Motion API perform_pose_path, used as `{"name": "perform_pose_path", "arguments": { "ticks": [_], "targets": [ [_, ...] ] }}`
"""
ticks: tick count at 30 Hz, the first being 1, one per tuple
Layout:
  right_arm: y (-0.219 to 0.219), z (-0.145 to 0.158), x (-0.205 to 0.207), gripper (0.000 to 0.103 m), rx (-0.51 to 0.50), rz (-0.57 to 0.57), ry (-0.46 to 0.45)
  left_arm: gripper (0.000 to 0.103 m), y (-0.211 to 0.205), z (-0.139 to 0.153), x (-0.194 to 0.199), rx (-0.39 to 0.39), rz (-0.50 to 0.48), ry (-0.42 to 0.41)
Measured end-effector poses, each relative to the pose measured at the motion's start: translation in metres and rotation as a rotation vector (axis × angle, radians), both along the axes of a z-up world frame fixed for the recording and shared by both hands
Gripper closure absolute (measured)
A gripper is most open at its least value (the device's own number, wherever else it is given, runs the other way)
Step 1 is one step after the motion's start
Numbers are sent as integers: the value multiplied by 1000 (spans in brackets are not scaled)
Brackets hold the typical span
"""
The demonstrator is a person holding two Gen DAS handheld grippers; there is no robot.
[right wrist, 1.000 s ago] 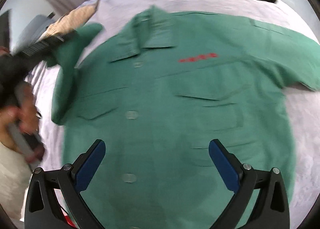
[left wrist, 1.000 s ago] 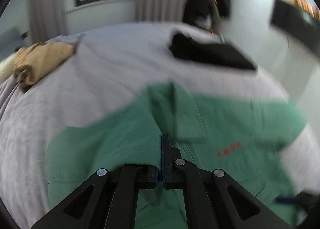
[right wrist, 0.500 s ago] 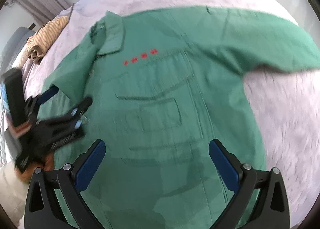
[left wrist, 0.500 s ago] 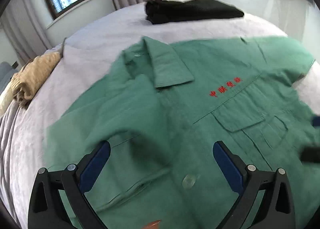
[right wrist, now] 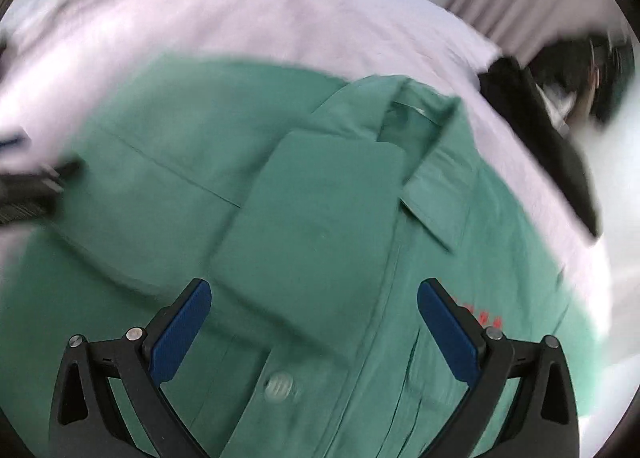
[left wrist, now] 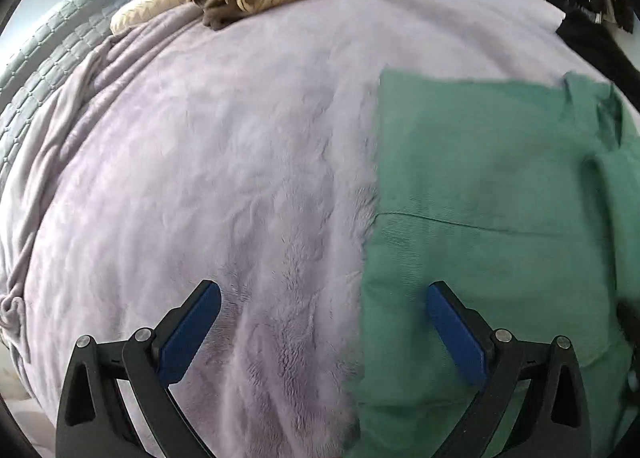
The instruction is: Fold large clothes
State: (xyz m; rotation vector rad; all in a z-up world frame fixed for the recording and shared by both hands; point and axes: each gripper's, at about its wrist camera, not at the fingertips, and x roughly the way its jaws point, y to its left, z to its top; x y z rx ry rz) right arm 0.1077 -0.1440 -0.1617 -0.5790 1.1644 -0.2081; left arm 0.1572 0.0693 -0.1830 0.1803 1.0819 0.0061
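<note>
The left gripper (left wrist: 320, 322), which a second ago pinched the shirt's (left wrist: 500, 226) left sleeve, has let go and now hangs wide open over the shirt's straight left edge on the bed (left wrist: 220, 178). The sleeve (right wrist: 316, 214) lies folded across the chest beside the collar (right wrist: 436, 194). The right gripper (right wrist: 314, 322) is also wide open and empty, above the button placket. With the left fold apparently done, the right sleeve probably comes next.
</note>
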Motion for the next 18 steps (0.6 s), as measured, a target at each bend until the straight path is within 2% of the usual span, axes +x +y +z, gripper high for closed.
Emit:
{"name": "perform_pose_path", "arguments": {
  "ticks": [1, 2, 3, 4, 5, 6, 7, 8, 9, 10, 11, 13, 14, 16, 18],
  "targets": [
    [-3, -1, 2, 55, 11, 7, -6, 0, -1, -4, -1, 5, -6, 1],
    [-14, 5, 5, 89, 6, -43, -35, 0, -3, -6, -1, 10, -11, -2],
    [-33, 22, 5, 95, 79, -115, -94, 0, -3, -6, -2, 11, -17, -5],
    [-52, 35, -1, 95, 191, -172, -135, 0, -5, -8, -1, 8, -22, -7],
    [-84, 51, -8, 95, 410, -268, -189, 0, -4, -9, -1, -1, -26, -5],
    [-104, 57, -14, 95, 525, -327, -215, 0, -3, -9, -1, -10, -30, -2],
    [-138, 61, -26, 84, 704, -454, -259, 0, -4, -8, 2, -12, -34, 1],
    [-158, 60, -35, 73, 785, -545, -283, 0, -5, -8, 5, -12, -38, 3],
    [-178, 59, -45, 54, 846, -644, -316, 0, -5, -7, 7, -10, -43, 7],
    [-196, 56, -58, 49, 907, -740, -352, 0, -4, -6, 11, -10, -52, 15],
    [-217, 51, -73, 49, 1004, -834, -384, 0, -3, -3, 15, -14, -59, 22],
    [-237, 46, -95, 49, 1160, -932, -415, 0, 7, 9, 32, -57, -75, 17],
    [-238, 47, -97, 49, 1201, -915, -409, 0, 9, 14, 38, -82, -86, 14],
    [-216, 54, -95, 49, 1258, -808, -352, 0, 15, 24, 58, -143, -104, 19],
    [-169, 53, -84, 47, 1341, -687, -259, 0, 16, 24, 81, -200, -122, 56]
  ]
}}
